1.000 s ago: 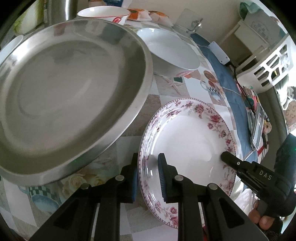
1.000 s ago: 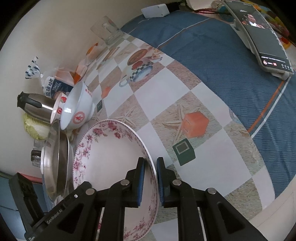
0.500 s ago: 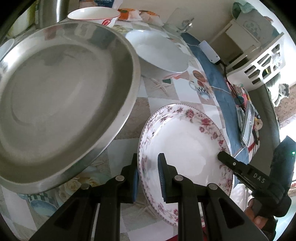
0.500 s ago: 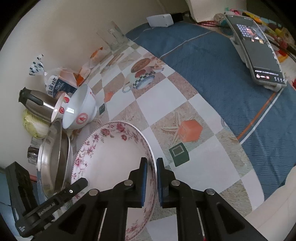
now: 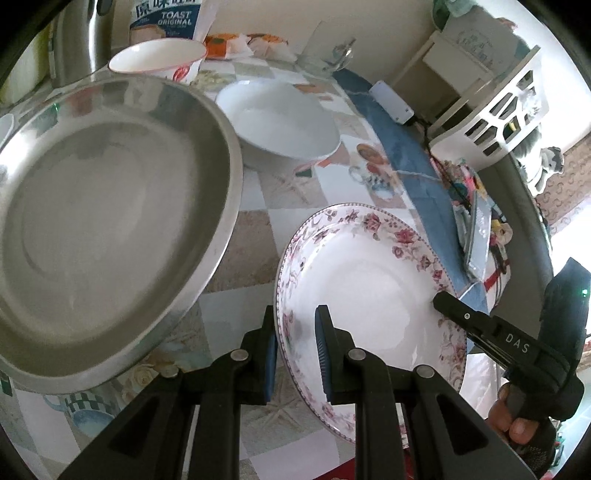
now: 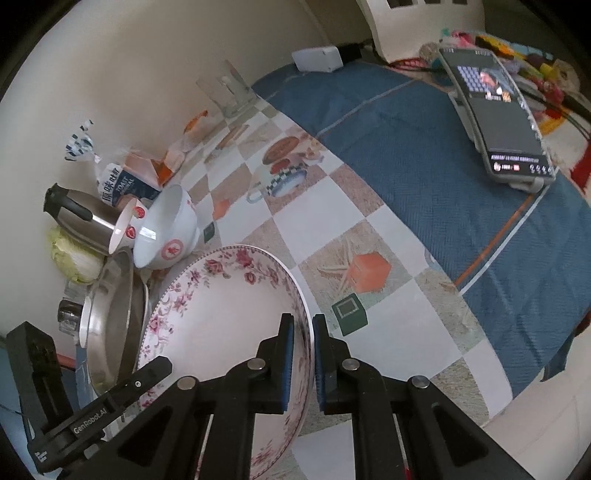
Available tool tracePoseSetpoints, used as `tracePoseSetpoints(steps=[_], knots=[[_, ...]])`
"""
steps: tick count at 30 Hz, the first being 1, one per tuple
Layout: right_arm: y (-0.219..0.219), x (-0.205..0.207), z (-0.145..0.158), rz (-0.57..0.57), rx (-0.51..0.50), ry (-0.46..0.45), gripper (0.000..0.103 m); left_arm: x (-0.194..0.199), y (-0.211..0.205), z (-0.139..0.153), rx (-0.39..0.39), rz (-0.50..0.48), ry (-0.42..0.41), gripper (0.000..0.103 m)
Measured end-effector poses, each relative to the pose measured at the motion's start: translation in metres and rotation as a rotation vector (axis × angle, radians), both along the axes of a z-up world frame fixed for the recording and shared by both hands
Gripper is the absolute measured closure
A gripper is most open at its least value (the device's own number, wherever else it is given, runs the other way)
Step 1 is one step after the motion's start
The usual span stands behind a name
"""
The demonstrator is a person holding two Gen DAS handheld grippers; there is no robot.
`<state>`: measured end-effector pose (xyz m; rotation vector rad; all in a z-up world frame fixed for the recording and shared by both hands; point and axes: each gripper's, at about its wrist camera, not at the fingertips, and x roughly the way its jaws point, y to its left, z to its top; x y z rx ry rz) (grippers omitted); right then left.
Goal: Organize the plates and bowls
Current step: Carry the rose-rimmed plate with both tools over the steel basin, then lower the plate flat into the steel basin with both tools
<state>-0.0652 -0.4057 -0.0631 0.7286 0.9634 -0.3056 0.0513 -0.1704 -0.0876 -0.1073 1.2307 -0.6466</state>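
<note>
While "TOAST ORIGINAL" shows on the bread bag (image 5: 168, 18), I read "DAS" (right gripper (image 6: 303, 354)). Both it and my left gripper (image 5: 295, 350) pinch the floral plate (image 5: 365, 291) rim.

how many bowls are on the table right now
2. A small bowl with red marks stands by the toast bag and kettle; a larger white bowl sits beside it, right of the steel plate. Others may be hidden behind the plates.
</note>
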Motion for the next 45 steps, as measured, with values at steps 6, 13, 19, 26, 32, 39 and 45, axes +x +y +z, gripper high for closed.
tracePoseSetpoints(steps=[6, 13, 19, 26, 32, 39, 45], knots=[[0.007, 0.000, 0.026, -0.002, -0.041, -0.063, 0.092, 0.002, 0.009, 0.024, -0.049, -0.002, -0.062, 0.083], [0.028, 0.021, 0.046, 0.053, -0.069, -0.084, 0.092, 0.015, 0.036, 0.040, -0.080, 0.041, -0.114, 0.083], [0.054, 0.055, 0.058, 0.121, -0.086, -0.079, 0.092, 0.032, 0.069, 0.042, -0.102, 0.117, -0.113, 0.083], [0.092, 0.100, 0.062, 0.201, -0.080, -0.077, 0.092, 0.052, 0.116, 0.041, -0.116, 0.214, -0.116, 0.083], [0.125, 0.135, 0.053, 0.265, -0.055, -0.068, 0.092, 0.068, 0.154, 0.032, -0.096, 0.295, -0.113, 0.083], [0.157, 0.165, 0.035, 0.328, -0.034, -0.045, 0.092, 0.085, 0.188, 0.020, -0.107, 0.380, -0.079, 0.083], [0.168, 0.182, 0.020, 0.353, -0.019, -0.024, 0.092, 0.092, 0.195, 0.010, -0.071, 0.402, -0.078, 0.083]])
